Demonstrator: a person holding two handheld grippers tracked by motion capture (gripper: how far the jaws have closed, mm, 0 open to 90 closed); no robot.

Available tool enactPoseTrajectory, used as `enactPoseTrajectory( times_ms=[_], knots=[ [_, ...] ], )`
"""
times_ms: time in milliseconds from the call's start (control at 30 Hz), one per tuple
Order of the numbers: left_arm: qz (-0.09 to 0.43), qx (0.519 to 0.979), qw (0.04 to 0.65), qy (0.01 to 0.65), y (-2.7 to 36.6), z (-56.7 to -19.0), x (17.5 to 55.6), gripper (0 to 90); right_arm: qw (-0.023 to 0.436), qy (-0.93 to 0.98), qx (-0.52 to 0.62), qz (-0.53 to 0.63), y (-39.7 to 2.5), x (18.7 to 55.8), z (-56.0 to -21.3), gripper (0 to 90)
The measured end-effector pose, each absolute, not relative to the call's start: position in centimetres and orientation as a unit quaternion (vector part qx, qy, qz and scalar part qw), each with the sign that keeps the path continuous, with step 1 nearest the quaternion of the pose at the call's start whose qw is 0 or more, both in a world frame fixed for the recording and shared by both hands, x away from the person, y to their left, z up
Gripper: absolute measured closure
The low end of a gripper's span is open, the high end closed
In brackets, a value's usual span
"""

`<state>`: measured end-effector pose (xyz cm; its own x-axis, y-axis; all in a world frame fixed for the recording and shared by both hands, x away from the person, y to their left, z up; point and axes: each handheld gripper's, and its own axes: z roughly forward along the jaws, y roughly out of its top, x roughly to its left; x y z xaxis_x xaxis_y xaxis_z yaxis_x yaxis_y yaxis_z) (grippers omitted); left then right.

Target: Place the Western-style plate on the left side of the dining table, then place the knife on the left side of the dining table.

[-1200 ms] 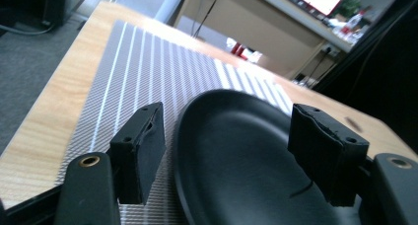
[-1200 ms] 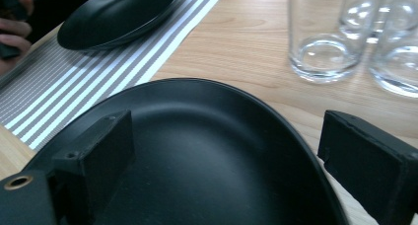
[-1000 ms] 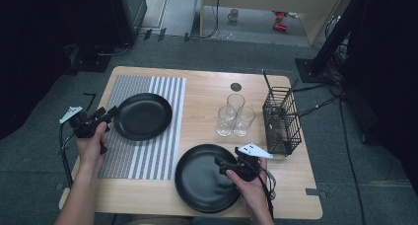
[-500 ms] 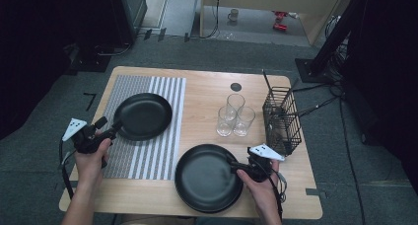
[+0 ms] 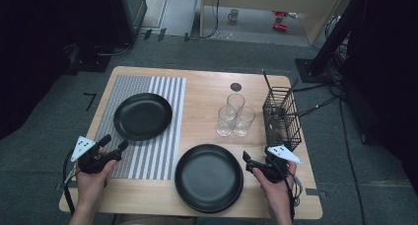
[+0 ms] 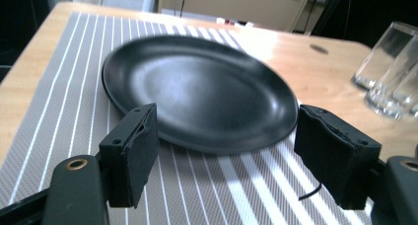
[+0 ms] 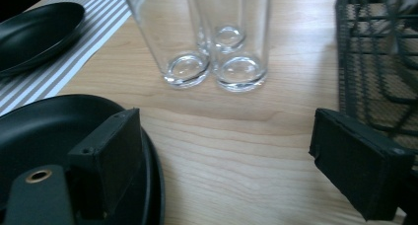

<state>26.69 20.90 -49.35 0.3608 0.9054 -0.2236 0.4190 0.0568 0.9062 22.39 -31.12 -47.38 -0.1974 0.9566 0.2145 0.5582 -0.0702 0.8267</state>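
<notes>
The left tool (image 5: pixel 114 150) hovered spread, just short of the far plate (image 5: pixel 143 116) on the striped mat (image 5: pixel 160 156). The right tool (image 5: pixel 252 164) gaped beside the near plate's (image 5: pixel 209 177) rim, bare worktop (image 5: pixel 204 101) ahead.

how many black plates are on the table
2. One round black plate lies on the grey striped placemat at the table's left; the other round black plate sits on bare wood at the front edge, beside the right gripper.

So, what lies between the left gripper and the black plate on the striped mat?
Nothing: in the left gripper view, bare striped mat lies between the open left gripper and the black plate.
</notes>
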Motion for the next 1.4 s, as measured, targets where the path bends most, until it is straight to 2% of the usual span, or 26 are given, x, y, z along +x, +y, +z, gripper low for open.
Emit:
enactPoseTrajectory(
  times_ms=[200,333,433,800,967,1400],
  knots=[
    [0.236,0.684,0.459,0.516,20.0,-50.4,26.1,22.0,0.247,0.633,0.598,0.427,-32.3,22.0,-47.1,13.8],
    [0.231,0.71,0.419,0.518,19.4,-51.2,26.1,13.0,0.252,0.627,0.603,0.425,-32.9,21.8,-47.0,13.9],
    [0.239,0.717,0.398,0.52,19.0,-51.3,26.2,11.0,0.255,0.622,0.606,0.425,-33.4,21.6,-46.9,13.9],
    [0.245,0.742,0.369,0.504,18.1,-51.6,26.1,11.9,0.262,0.613,0.61,0.429,-34.4,21.3,-46.5,14.6],
    [0.222,0.763,0.331,0.509,17.6,-51.9,26.7,11.9,0.262,0.612,0.611,0.428,-34.5,21.2,-46.5,14.6],
    [0.221,0.763,0.33,0.51,17.7,-51.9,26.8,11.7,0.273,0.609,0.608,0.429,-34.8,21.0,-45.9,14.6]
  ],
)
